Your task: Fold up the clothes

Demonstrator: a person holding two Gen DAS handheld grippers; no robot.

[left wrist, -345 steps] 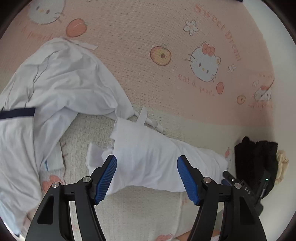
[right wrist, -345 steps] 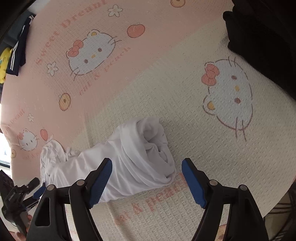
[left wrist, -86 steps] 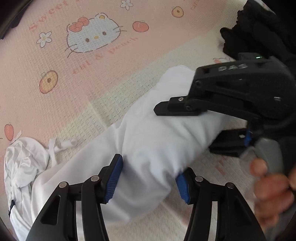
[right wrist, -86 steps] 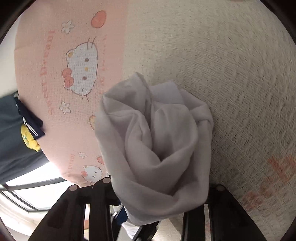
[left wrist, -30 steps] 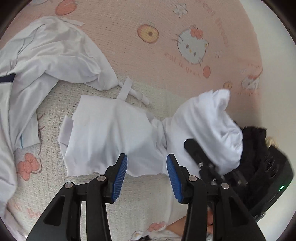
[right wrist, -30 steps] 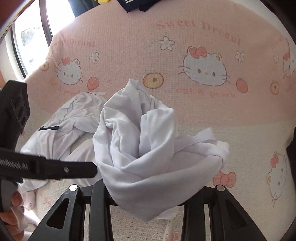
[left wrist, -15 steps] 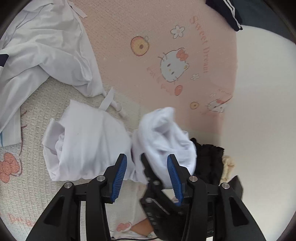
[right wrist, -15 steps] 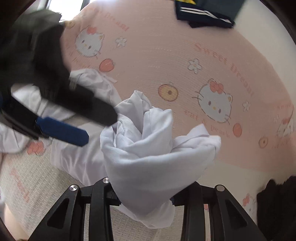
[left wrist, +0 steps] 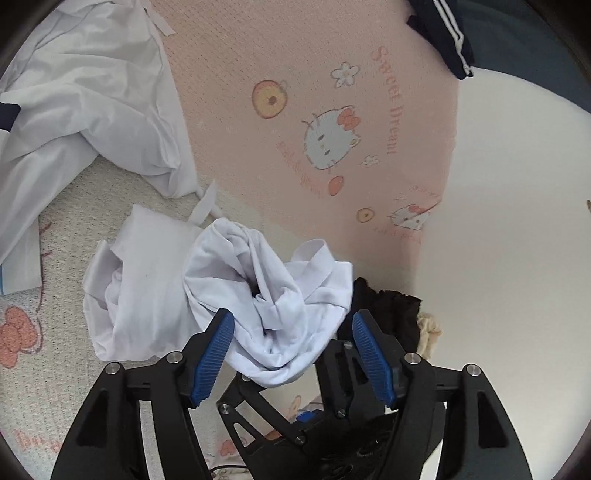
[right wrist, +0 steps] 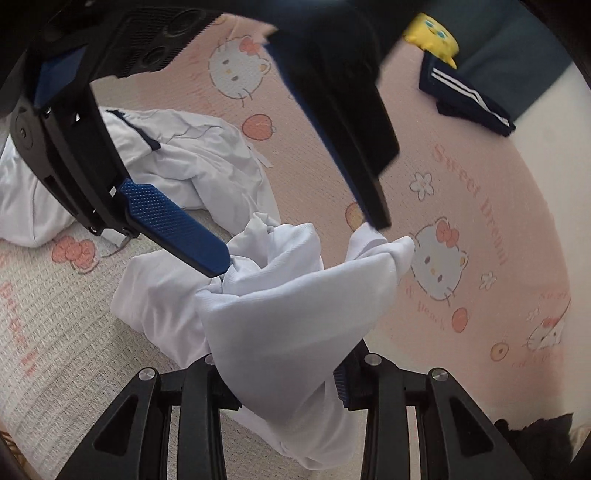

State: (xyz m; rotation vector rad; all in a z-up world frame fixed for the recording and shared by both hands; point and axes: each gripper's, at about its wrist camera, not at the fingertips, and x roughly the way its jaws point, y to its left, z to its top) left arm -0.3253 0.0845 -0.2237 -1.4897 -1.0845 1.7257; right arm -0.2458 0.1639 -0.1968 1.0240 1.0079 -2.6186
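A white garment lies bunched on the cartoon-cat bedsheet (left wrist: 295, 74), with one part resting on the cream area (left wrist: 147, 288). Its rolled end (left wrist: 273, 291) is lifted off the sheet, and my right gripper (right wrist: 280, 369) is shut on that bundle (right wrist: 295, 321), the cloth hiding its pads. My left gripper (left wrist: 291, 356) comes in from above, and its jaws are opening around the bundle's top. Its blue pads (left wrist: 212, 356) sit at the cloth's edges without squeezing it. In the right wrist view the left gripper (right wrist: 299, 242) straddles the bundle's upper folds.
A second white garment with navy trim (left wrist: 81, 92) is heaped at the upper left. A navy piece with white stripes (left wrist: 443, 33) lies at the far edge beside a yellow item (right wrist: 432, 33). Black clothing (left wrist: 388, 306) sits right of the bundle. A pale bare surface (left wrist: 517, 221) lies to the right.
The right gripper has carried the rolled end across, over the lying part of the garment. The left gripper's jaws have widened and now bracket the bundle instead of the garment's middle.
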